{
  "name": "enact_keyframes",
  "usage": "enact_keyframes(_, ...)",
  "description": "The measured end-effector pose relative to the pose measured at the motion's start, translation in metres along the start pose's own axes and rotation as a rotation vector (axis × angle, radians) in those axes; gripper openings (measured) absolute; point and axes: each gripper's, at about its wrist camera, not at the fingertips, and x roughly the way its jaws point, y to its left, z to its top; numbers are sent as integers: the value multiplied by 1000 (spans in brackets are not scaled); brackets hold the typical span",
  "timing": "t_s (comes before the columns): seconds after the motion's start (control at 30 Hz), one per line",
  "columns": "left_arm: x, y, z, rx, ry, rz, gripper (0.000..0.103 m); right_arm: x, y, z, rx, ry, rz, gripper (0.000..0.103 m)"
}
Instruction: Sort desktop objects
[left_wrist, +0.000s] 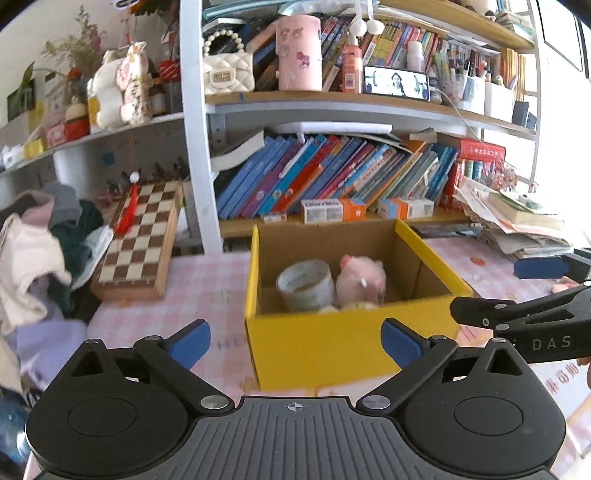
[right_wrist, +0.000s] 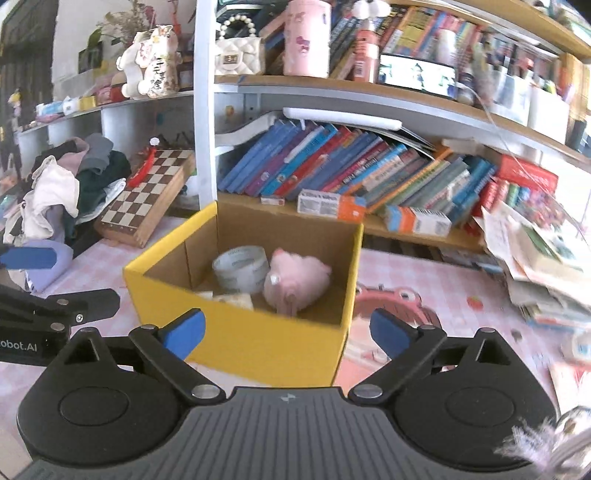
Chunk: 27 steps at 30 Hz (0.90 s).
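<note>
A yellow cardboard box stands on the pink checked desk; it also shows in the right wrist view. Inside lie a roll of clear tape, a pink plush pig and a pale object at the front wall. The tape and pig show in the right wrist view too. My left gripper is open and empty just before the box. My right gripper is open and empty at the box's near corner. Each gripper shows at the edge of the other's view.
A wooden chessboard leans at the left beside a heap of clothes. Shelves of books rise behind the box. A pile of papers lies at the right. Small items sit on the desk's right.
</note>
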Motion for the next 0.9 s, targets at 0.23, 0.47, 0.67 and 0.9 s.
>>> enact_keyframes(0.23,-29,-2,-33,-19,30,20,100,-29,17,-41,39,46,-44,103)
enact_keyframes(0.47,-51,-6,-63,4,63,55,100,-51,36,-78,24,122,-29,103)
enact_keyframes(0.67,-61,-9,-84,20,117,80,100,-63,43,-93,39,148,-33,103)
enact_keyframes(0.9,-69,-10,-93,28,134,101,103,-65,51,-101,15,171,-42,103)
